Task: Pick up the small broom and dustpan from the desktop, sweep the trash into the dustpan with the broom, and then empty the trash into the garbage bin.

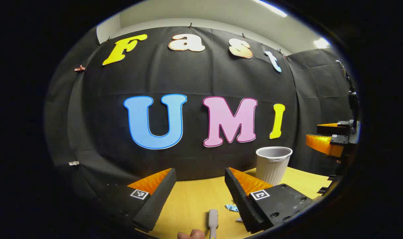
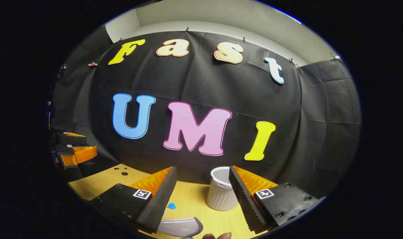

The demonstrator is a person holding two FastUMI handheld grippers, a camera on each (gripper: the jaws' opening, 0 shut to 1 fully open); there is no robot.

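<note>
My left gripper stands open above the yellow desktop, holding nothing. Under it lies a pale slim handle; I cannot tell whether it is the broom's or the dustpan's. Beside my right finger sits a crumpled blue scrap of trash. The white ribbed garbage bin stands at the back right. My right gripper is open too, with a white curved piece of plastic, seemingly the dustpan, below it. Blue trash lies near its left finger, and the bin stands just ahead.
The other gripper hovers open at the far right in the left gripper view, and the left one at the far left in the right gripper view. A fingertip shows at the bottom edge. The black cloth wall closes off the desk's back.
</note>
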